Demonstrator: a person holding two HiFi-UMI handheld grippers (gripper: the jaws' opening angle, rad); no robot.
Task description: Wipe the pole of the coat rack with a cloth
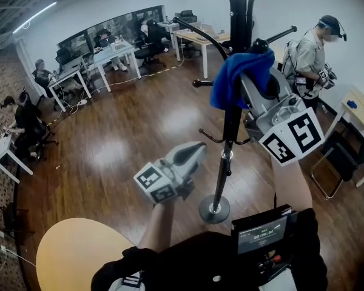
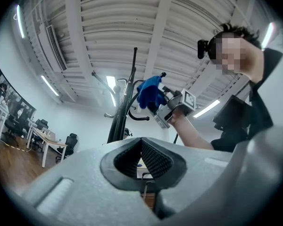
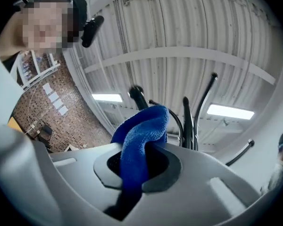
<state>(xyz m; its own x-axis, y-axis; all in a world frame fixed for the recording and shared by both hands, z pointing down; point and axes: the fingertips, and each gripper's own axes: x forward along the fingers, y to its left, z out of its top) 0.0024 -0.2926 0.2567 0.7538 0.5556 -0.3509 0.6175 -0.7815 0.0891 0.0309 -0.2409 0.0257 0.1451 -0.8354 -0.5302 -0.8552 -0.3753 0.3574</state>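
The black coat rack pole (image 1: 229, 132) rises from a round base (image 1: 214, 210) in the middle of the head view. A blue cloth (image 1: 239, 77) lies bunched against the pole's upper part, just below the hooks. My right gripper (image 1: 253, 71) is shut on the cloth and reaches in from the right. In the right gripper view the cloth (image 3: 141, 135) fills the jaws, with the rack's hooks (image 3: 188, 119) behind it. My left gripper (image 1: 197, 150) is shut and empty, lower and left of the pole. Its own view shows the pole (image 2: 125, 112), the cloth (image 2: 148, 92) and the right gripper (image 2: 172, 108).
A round wooden table (image 1: 73, 253) is at the lower left by my body. A person (image 1: 312, 53) stands at the back right near a desk (image 1: 358, 111) and a folding chair (image 1: 330, 174). Desks with seated people (image 1: 24, 123) line the left and far wall.
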